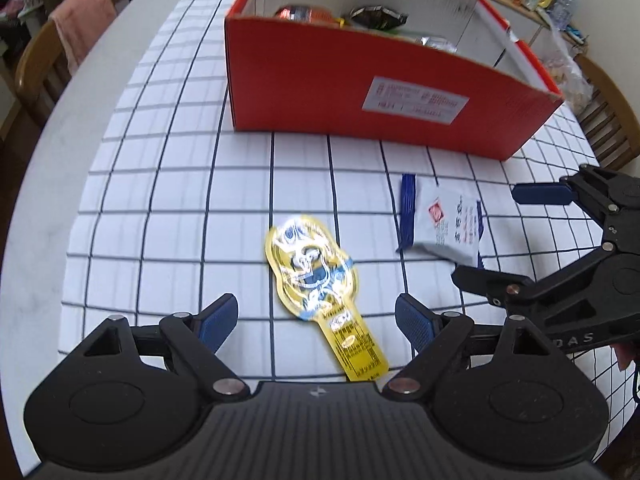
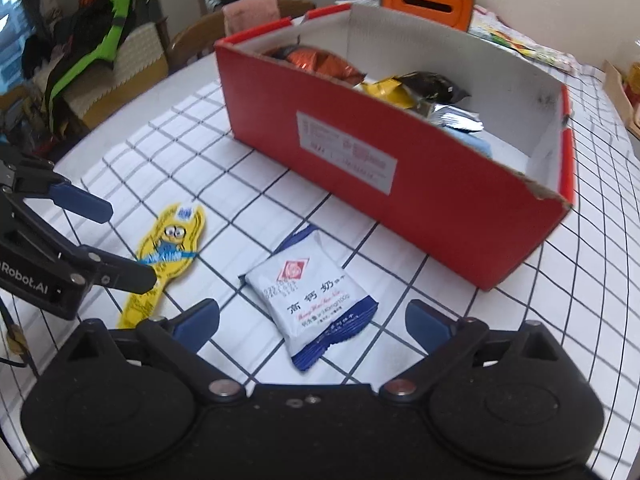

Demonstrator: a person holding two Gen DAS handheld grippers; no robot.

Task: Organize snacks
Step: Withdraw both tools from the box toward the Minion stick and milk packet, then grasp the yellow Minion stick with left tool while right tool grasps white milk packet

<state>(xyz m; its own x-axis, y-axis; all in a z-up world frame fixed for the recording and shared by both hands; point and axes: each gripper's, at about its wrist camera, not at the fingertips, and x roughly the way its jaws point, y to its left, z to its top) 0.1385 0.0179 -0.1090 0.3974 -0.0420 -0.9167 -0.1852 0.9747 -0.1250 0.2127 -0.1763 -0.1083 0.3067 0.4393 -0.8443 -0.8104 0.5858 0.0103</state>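
Snack packets on the tabletop: two, one yellow packet (image 2: 168,258) and one white packet (image 2: 316,300)
Red box (image 2: 400,184): one
Packets counted inside it: at least four

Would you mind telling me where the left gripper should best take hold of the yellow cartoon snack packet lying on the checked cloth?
Probably across the narrow tail of the yellow packet, coming down from above. It lies flat on the checked cloth, its wide head towards the red box; the tail points at the open left gripper, whose fingers already flank it.
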